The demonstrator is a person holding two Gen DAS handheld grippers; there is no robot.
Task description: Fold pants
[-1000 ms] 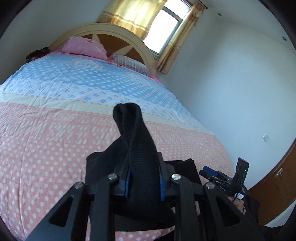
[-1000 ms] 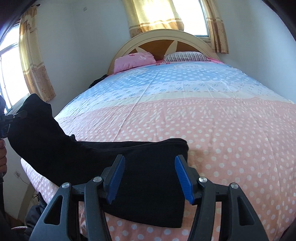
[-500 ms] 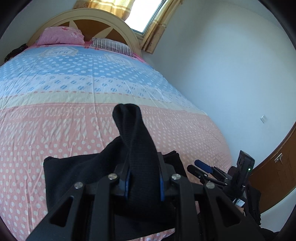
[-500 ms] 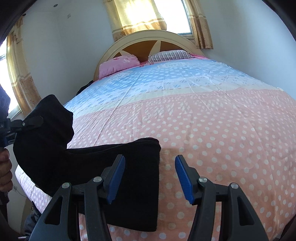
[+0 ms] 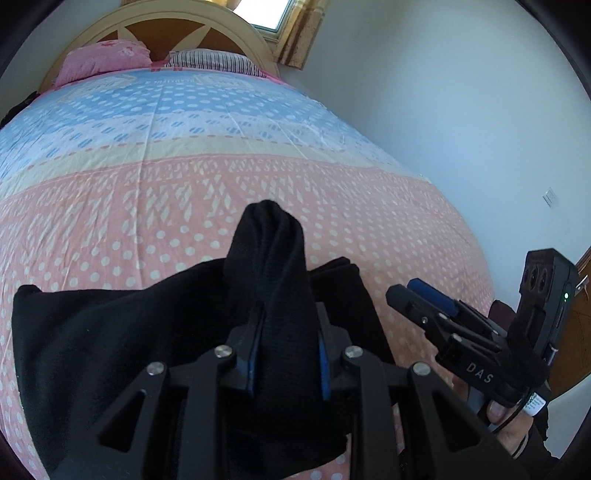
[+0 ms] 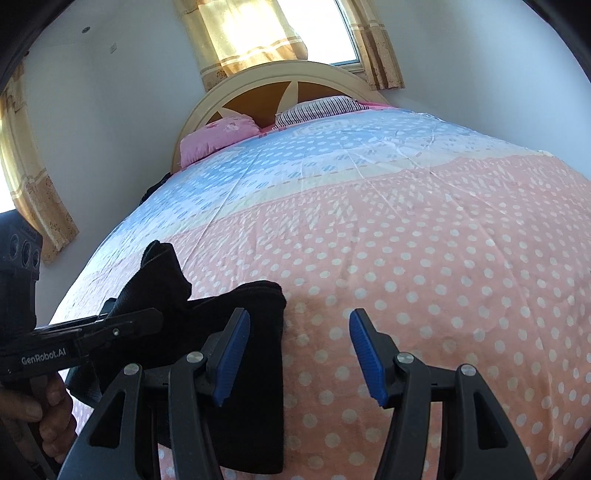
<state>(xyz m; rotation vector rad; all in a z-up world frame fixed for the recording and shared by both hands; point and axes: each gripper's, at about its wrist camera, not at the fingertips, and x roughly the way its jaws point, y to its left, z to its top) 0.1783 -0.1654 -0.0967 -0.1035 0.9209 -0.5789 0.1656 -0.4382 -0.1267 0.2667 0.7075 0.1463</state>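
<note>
The black pants (image 5: 92,332) lie folded at the near edge of the bed; in the right wrist view the pants (image 6: 255,387) end in a straight edge at the lower left. My left gripper (image 5: 286,354) is shut on a bunched end of the pants (image 5: 269,266) and holds it up over the folded part; this gripper also shows in the right wrist view (image 6: 147,317). My right gripper (image 6: 297,354) is open and empty, with its left finger over the pants' right edge. It shows at the right in the left wrist view (image 5: 413,291).
The bed has a pink and blue dotted cover (image 6: 424,240) with pillows (image 6: 218,136) by the headboard (image 6: 280,85). White walls stand on both sides, curtained windows (image 6: 251,33) behind. A wooden door (image 5: 576,325) is at the far right.
My left gripper has carried the bunched pants end to the right, over the folded part. The pants' right edge now lies further left between my right fingers.
</note>
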